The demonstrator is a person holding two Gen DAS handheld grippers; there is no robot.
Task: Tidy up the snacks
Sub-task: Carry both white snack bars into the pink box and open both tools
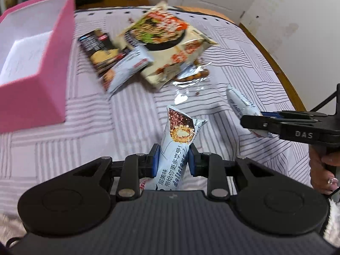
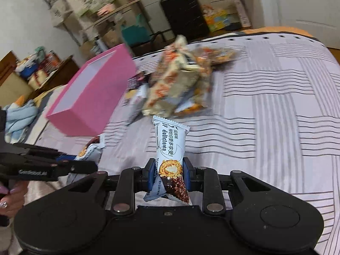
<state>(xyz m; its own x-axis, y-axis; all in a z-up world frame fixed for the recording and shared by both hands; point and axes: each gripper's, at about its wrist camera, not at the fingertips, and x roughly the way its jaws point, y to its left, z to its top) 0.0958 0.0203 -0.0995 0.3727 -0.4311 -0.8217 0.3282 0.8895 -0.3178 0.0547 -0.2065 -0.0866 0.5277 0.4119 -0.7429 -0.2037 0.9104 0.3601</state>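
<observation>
- Pink box (image 1: 36, 68) open on striped bedspread (image 1: 244, 59), white inside, nothing seen in it.
- Left gripper (image 1: 173, 159) clamped on light-blue snack bar (image 1: 178, 140); right gripper (image 2: 167, 175) clamped on second bar (image 2: 170, 148).
- Remaining snack packets (image 1: 161, 42) heaped beside box.
- Black suitcase (image 2: 183, 14), cardboard cartons behind.

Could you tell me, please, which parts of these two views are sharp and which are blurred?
Left wrist view: the held bar is sharp, the snack pile and pink box smeared. Right wrist view: its bar is crisp, the pile and room behind blurred; fisheye curves the bed's stripes.
</observation>
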